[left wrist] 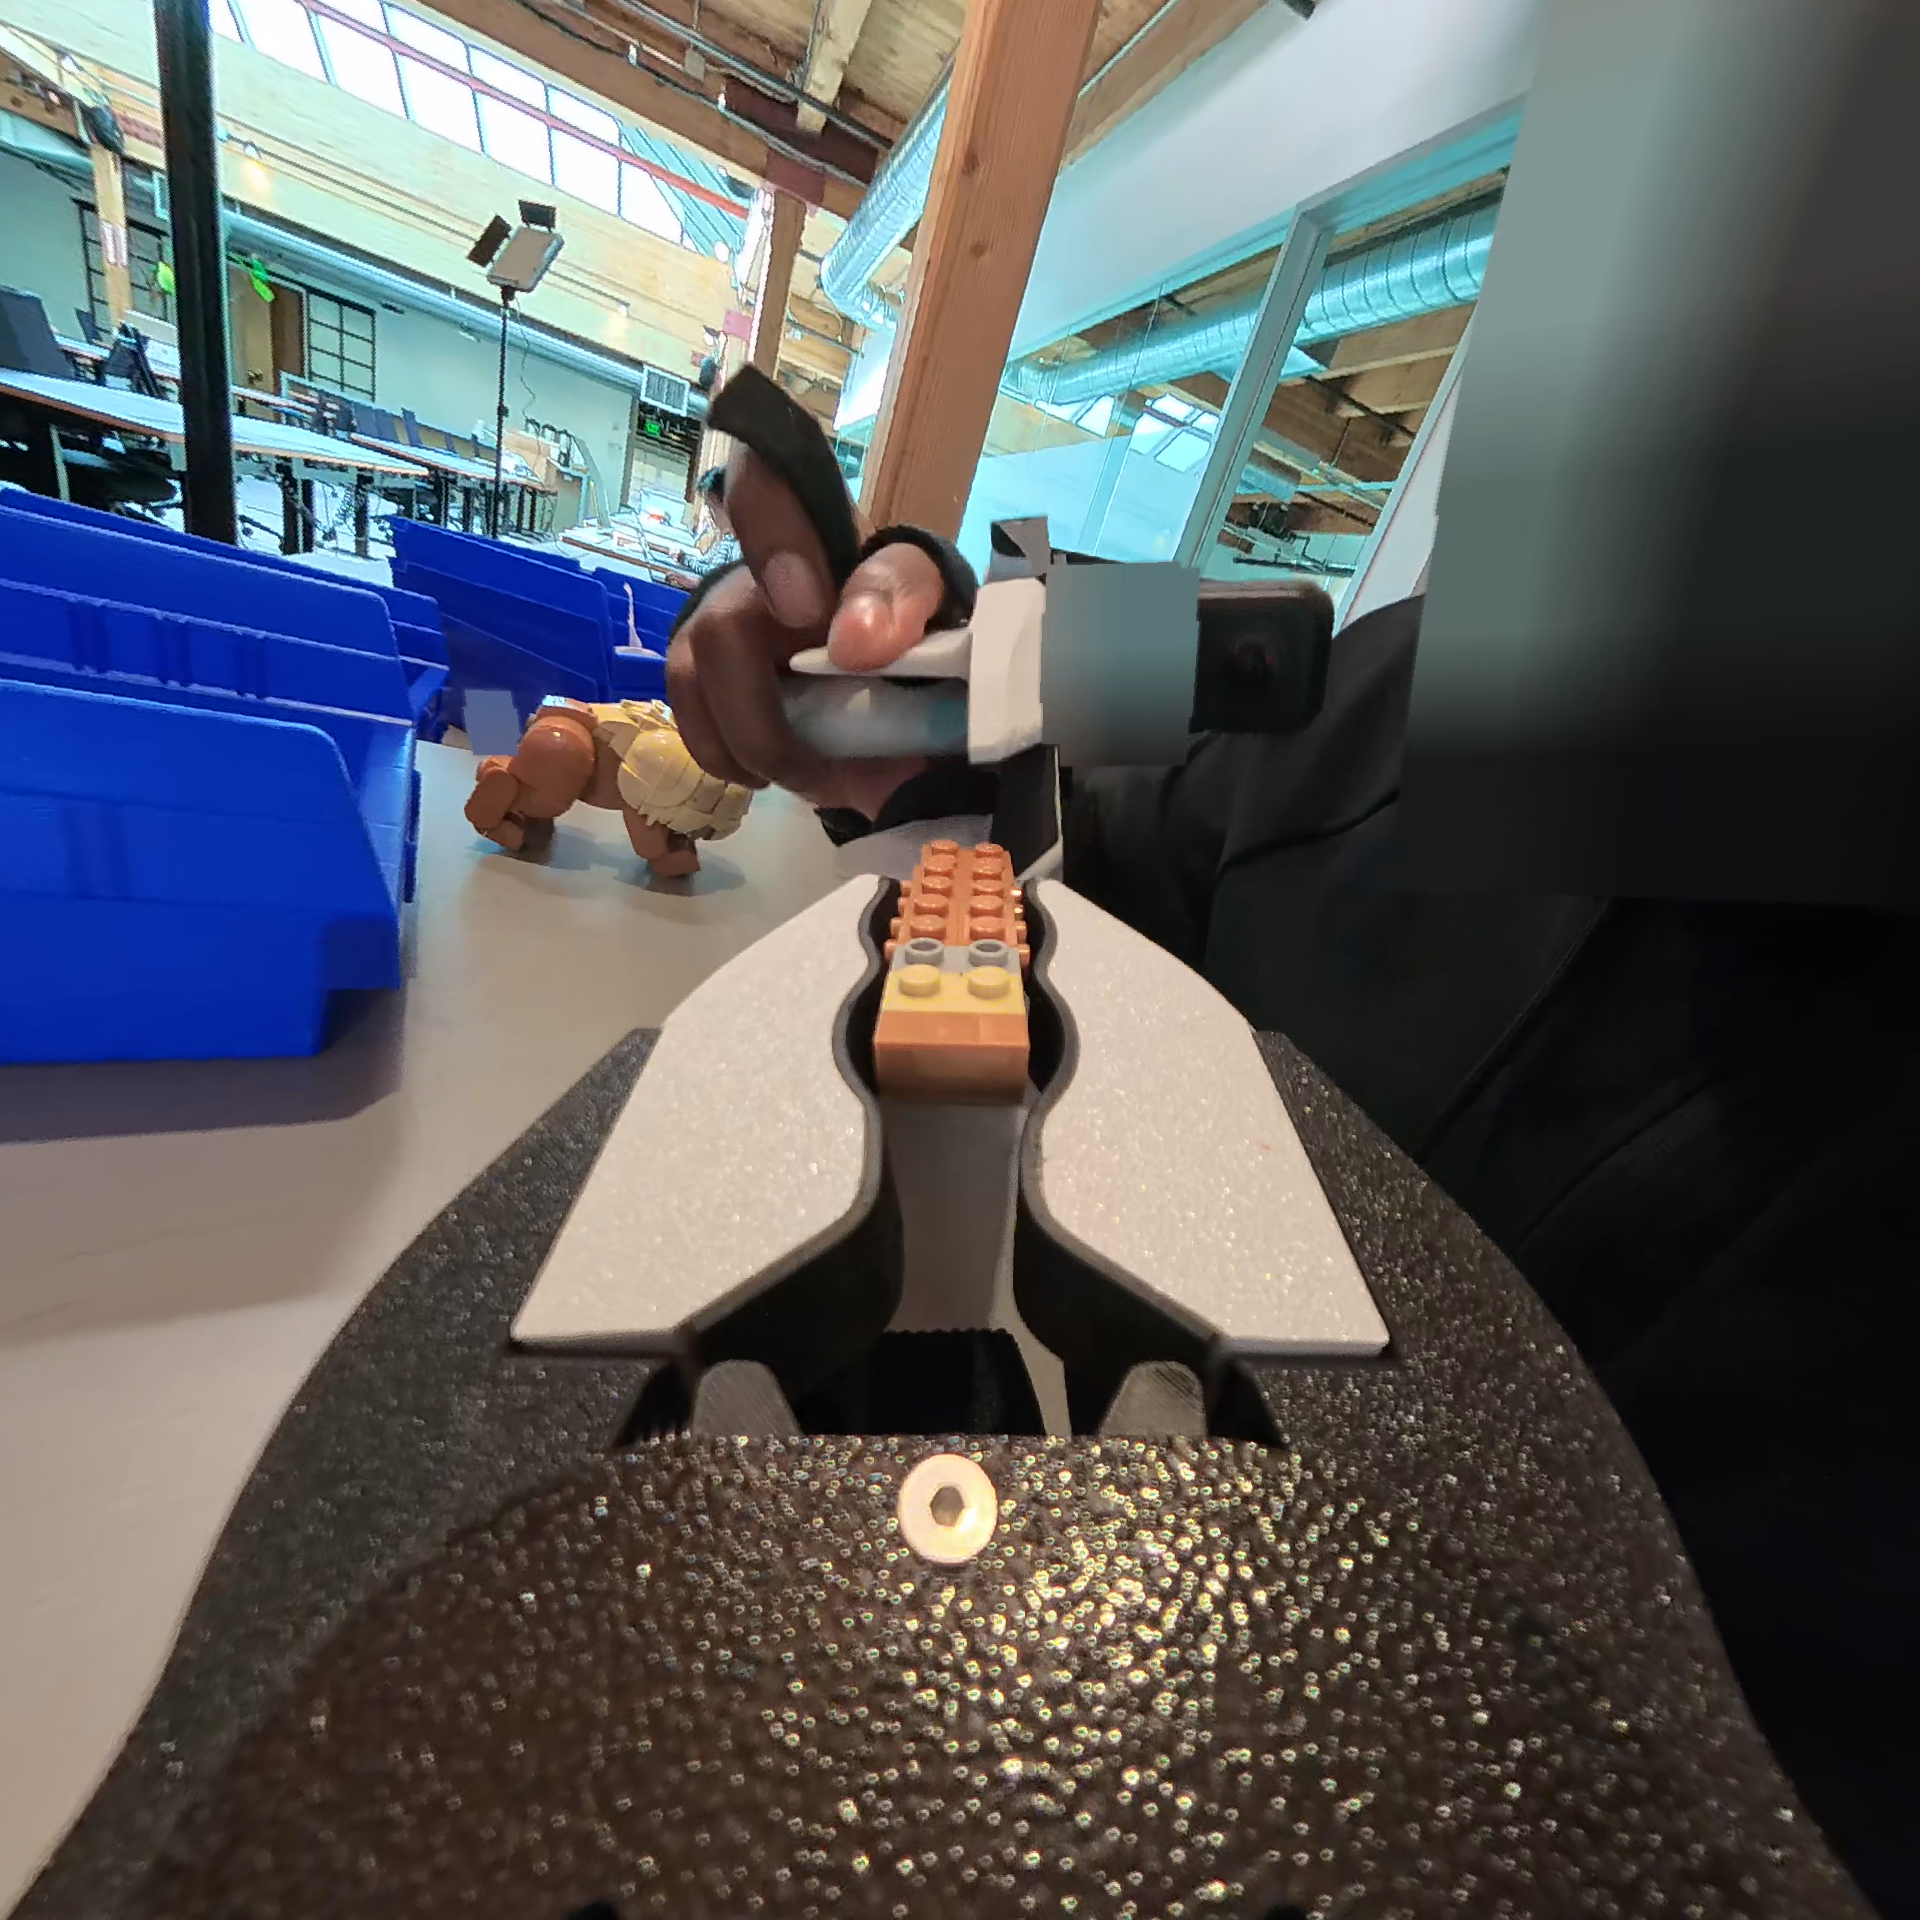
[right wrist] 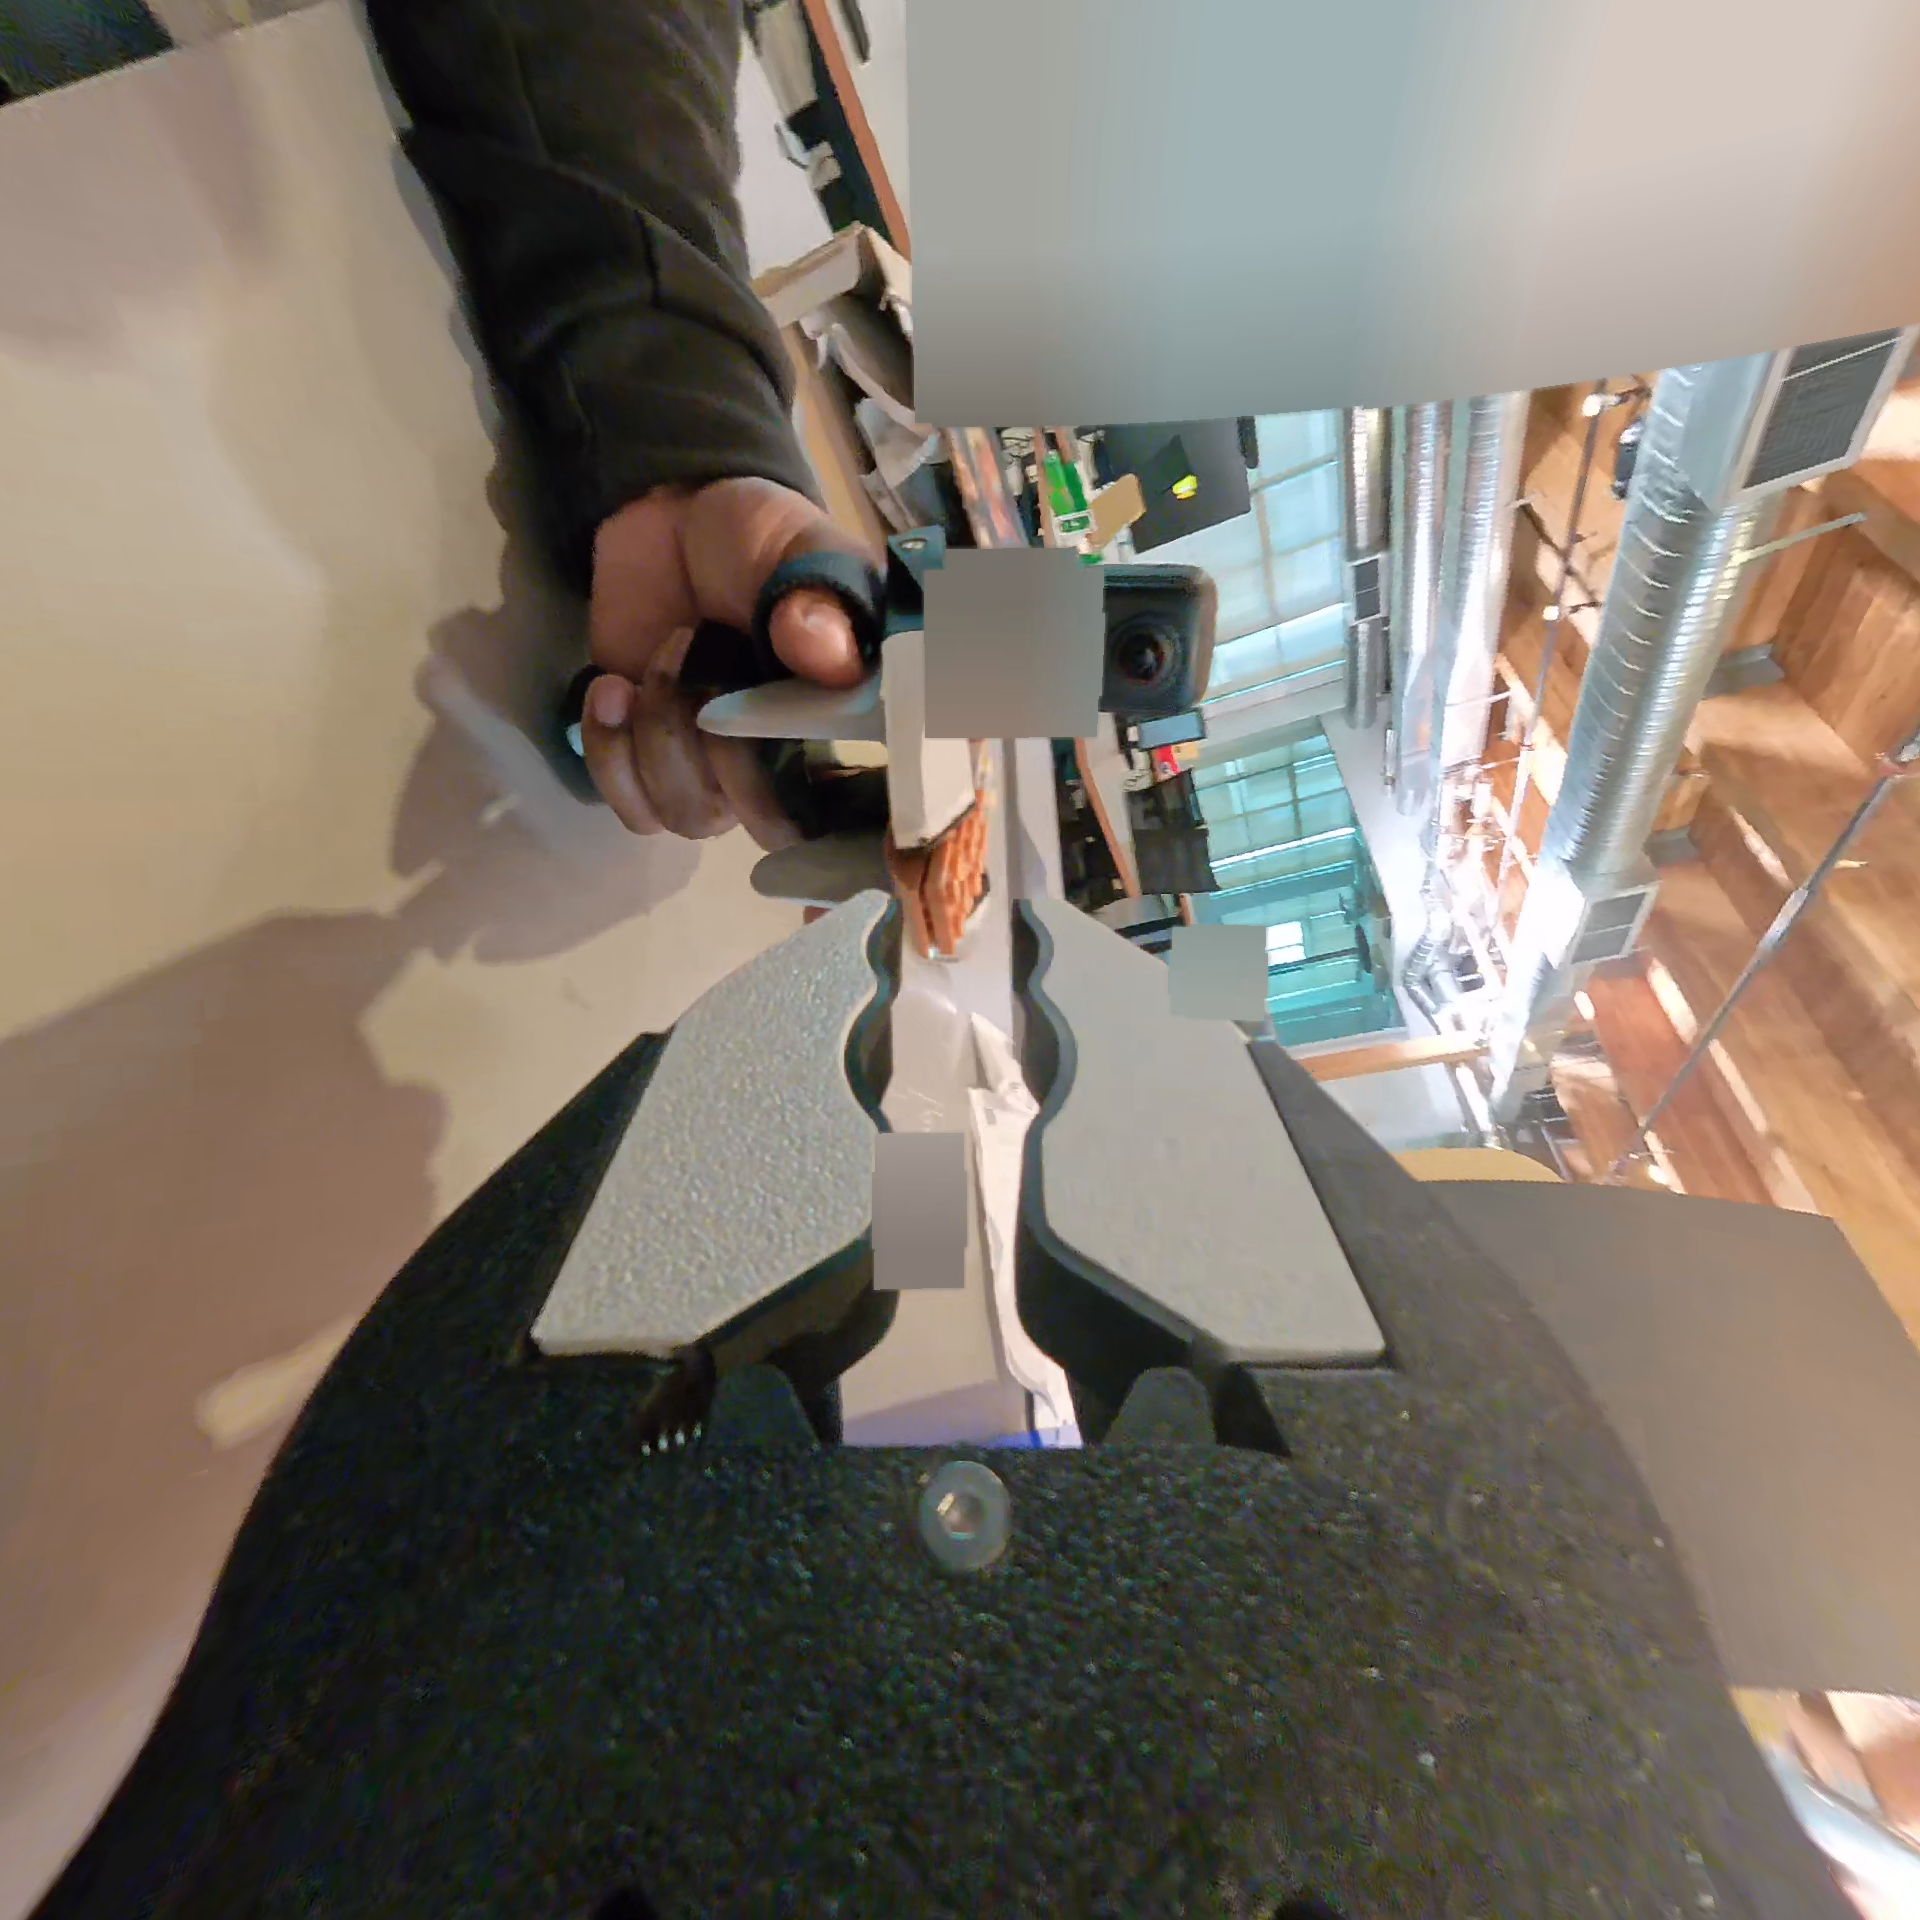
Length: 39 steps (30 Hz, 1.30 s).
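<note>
My left gripper (left wrist: 956, 899) is shut on a small brick assembly (left wrist: 961, 951): orange-brown studded bricks with a grey and a tan brick on top. Both pads press its sides, and it is held above the grey table (left wrist: 208, 1299). In the right wrist view the same assembly (right wrist: 945, 883) sticks out of the left gripper's fingers (right wrist: 930, 779). Its free end reaches the mouth of my right gripper (right wrist: 961, 920), close to the left fingertip (right wrist: 868, 935). The right gripper's jaws stand apart, with a clear gap on the right side, so it is open and holds nothing.
A brown and tan brick animal model (left wrist: 613, 769) stands on the table behind the grippers. Blue storage bins (left wrist: 187, 831) line the left side. A person's hand (left wrist: 769, 665) holds the right gripper's handle, with dark clothing (left wrist: 1455, 935) to the right.
</note>
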{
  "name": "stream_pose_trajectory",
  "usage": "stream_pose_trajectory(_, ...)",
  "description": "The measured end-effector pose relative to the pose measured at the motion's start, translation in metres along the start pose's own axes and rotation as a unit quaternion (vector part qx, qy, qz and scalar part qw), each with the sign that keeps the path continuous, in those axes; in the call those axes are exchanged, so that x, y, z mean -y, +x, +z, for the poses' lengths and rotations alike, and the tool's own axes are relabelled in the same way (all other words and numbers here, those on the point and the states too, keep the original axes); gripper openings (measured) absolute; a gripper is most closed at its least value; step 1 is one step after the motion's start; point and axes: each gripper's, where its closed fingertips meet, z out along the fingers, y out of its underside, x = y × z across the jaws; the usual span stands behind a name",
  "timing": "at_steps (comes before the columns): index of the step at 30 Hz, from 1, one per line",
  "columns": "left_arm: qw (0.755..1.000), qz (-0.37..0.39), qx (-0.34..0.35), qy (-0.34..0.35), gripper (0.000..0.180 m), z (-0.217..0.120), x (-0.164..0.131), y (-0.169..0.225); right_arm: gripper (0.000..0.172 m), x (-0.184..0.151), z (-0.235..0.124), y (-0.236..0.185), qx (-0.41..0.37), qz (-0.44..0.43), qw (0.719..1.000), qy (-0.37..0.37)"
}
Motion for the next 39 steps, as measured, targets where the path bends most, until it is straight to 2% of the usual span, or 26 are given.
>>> stream_pose_trajectory(6, 1.000, -0.004, 0.000, -0.004, 0.021, 0.000, -0.001, 0.000, 0.013, -0.003, 0.001, -0.008, 0.041, 0.001, 0.999, -0.011)
stream_pose_trajectory(9, 1.000, -0.005, -0.001, -0.003, 0.021, 0.000, -0.001, 0.000, 0.012, -0.005, 0.002, -0.005, 0.027, -0.002, 1.000, -0.016)
stream_pose_trajectory(12, 1.000, -0.006, 0.001, -0.001, 0.021, -0.001, 0.000, -0.001, 0.033, -0.014, 0.003, 0.000, 0.018, 0.007, 0.999, -0.050)
stream_pose_trajectory(14, 1.000, -0.005, 0.002, -0.001, 0.021, -0.001, 0.000, -0.001, 0.040, -0.018, 0.004, 0.002, 0.009, 0.013, 0.998, -0.058)
stream_pose_trajectory(17, 1.000, -0.004, 0.004, 0.001, 0.021, -0.002, 0.000, -0.002, 0.064, -0.034, 0.007, 0.002, 0.001, 0.024, 0.995, -0.100)
stream_pose_trajectory(20, 1.000, -0.004, 0.006, 0.002, 0.021, -0.003, 0.001, -0.002, 0.075, -0.048, 0.010, -0.001, -0.009, 0.034, 0.990, -0.134)
stream_pose_trajectory(23, 1.000, -0.003, 0.009, 0.002, 0.021, -0.004, 0.001, -0.003, 0.079, -0.060, 0.012, -0.009, -0.007, 0.037, 0.986, -0.163)
stream_pose_trajectory(25, 1.000, -0.003, 0.010, 0.002, 0.021, -0.005, 0.001, -0.004, 0.054, -0.069, 0.012, -0.016, 0.000, 0.012, 0.983, -0.185)
stream_pose_trajectory(28, 1.000, -0.004, 0.013, 0.005, 0.021, -0.006, 0.002, -0.005, 0.019, -0.073, 0.007, -0.008, -0.035, -0.026, 0.982, -0.184)
stream_pose_trajectory(30, 1.000, -0.004, 0.016, 0.004, 0.021, -0.007, 0.002, -0.006, 0.008, -0.064, 0.004, -0.002, -0.047, 0.007, 0.987, -0.153)
stream_pose_trajectory(31, 1.000, -0.004, 0.017, 0.003, 0.021, -0.007, 0.002, -0.006, 0.006, -0.059, 0.002, -0.001, -0.045, 0.036, 0.989, -0.136)
stream_pose_trajectory(35, 1.000, -0.010, 0.015, 0.006, 0.021, -0.008, 0.003, -0.007, 0.014, -0.038, -0.003, -0.003, -0.010, 0.114, 0.991, -0.074)
stream_pose_trajectory(39, 1.000, -0.015, 0.011, 0.002, 0.021, -0.008, 0.002, -0.007, 0.021, -0.025, 0.001, -0.008, 0.027, 0.091, 0.994, -0.056)
